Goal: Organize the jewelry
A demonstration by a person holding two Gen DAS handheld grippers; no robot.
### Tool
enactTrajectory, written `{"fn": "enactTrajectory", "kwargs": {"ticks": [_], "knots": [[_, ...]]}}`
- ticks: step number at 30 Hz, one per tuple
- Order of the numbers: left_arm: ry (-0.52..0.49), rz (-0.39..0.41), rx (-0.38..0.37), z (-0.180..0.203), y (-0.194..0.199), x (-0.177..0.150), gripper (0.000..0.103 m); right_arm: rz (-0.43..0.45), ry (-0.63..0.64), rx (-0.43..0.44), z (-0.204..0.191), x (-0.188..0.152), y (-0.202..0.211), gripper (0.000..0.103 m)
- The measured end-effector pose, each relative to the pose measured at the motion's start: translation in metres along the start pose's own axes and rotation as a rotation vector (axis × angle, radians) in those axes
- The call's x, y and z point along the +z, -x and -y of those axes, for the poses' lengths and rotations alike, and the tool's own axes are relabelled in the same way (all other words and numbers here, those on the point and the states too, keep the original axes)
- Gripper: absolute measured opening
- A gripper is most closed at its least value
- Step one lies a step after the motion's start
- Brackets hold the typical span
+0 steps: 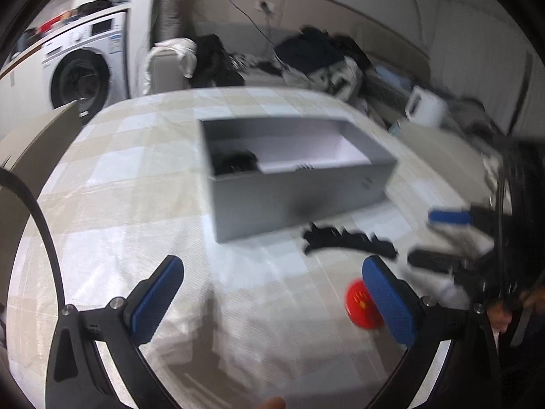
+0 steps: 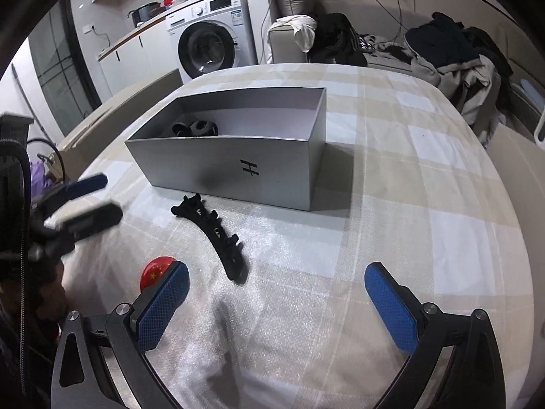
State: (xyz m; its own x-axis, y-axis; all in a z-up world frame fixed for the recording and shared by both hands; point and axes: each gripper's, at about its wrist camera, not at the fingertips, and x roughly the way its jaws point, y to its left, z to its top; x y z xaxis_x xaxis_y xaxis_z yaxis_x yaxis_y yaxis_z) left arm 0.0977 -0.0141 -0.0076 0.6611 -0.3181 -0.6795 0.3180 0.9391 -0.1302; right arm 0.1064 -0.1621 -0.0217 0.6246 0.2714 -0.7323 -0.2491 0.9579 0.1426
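A grey open box (image 1: pixel 299 201) (image 2: pixel 238 167) stands on the checked tablecloth, with dark items (image 1: pixel 235 162) (image 2: pixel 194 127) in its left end. In front of the box lies a long black toothed hair clip (image 1: pixel 347 242) (image 2: pixel 214 235). A round red badge (image 1: pixel 361 306) (image 2: pixel 155 272) lies nearer the table's front. My left gripper (image 1: pixel 272 272) (image 2: pixel 112 195) hovers open and holds nothing, left of the clip. My right gripper (image 2: pixel 277 279) (image 1: pixel 422 238) is open too, just short of the clip's near end, with the badge beside its left finger.
A washing machine (image 2: pixel 207 41) stands beyond the table's far left. A sofa piled with dark clothes (image 2: pixel 453 51) runs behind the table. A white kettle (image 1: pixel 425 105) sits off the right edge. The left wrist view is motion-blurred.
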Motion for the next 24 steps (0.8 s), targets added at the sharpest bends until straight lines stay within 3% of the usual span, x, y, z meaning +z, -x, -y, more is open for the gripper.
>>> {"fn": "enactTrajectory", "kwargs": {"ticks": [4,7,11,21,24], "knots": [[-0.080,-0.063,-0.034,0.020,-0.003,-0.003,0.101,0.007,-0.045,0.010,0.009,0.000,0.007,0.103],[-0.133,-0.101,-0.080,0.030,-0.004,-0.007,0.091,0.014,-0.073,0.022,0.016,-0.001,0.013,0.103],[-0.191,-0.136,-0.077,0.040,-0.007,-0.012,0.074,0.019,-0.088,0.010,0.020,-0.001,0.017,0.103],[-0.290,-0.183,-0.071,0.052,-0.010,-0.016,0.069,0.035,-0.102,0.022,0.025,-0.002,0.020,0.103],[-0.297,-0.186,-0.109,0.053,-0.007,-0.017,0.055,0.036,-0.111,0.023,0.028,-0.002,0.021,0.103]]}}
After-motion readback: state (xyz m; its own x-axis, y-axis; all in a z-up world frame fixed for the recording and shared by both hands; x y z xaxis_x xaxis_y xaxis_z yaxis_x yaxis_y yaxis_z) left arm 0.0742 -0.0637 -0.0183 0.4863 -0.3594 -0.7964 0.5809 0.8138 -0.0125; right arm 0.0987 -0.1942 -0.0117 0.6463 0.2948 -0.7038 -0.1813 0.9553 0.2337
